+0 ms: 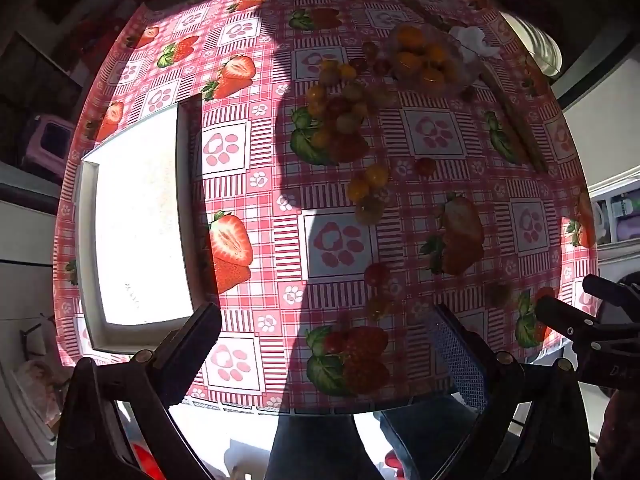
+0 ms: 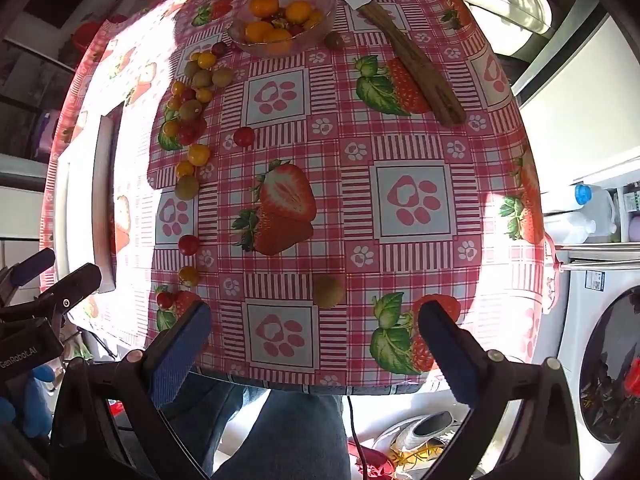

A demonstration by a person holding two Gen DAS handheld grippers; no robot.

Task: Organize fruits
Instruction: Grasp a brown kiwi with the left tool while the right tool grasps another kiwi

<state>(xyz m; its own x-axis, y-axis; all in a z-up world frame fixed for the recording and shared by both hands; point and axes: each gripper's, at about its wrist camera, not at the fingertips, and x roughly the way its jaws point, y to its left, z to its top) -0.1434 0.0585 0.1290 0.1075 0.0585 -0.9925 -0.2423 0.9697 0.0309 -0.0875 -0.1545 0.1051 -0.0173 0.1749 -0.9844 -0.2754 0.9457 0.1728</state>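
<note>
Left gripper [image 1: 326,344]: spread wide, empty.
Right gripper [image 2: 314,344]: spread wide, empty.
Clear glass bowl [image 2: 320,30]: holding orange fruits.
Small round green-yellow fruit [image 2: 328,291]: lying just beyond right fingertips.

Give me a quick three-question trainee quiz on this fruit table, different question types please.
1. True or false: the glass bowl already holds some orange fruits.
2. Multiple choice: the wooden stick lies A) inside the bowl, B) on the tablecloth right of the bowl, C) on the white tray.
3. Fill in: both the left gripper and right gripper have their jaws ____ and hold nothing.

Key: 1 true; 2 B; 3 open.
</note>
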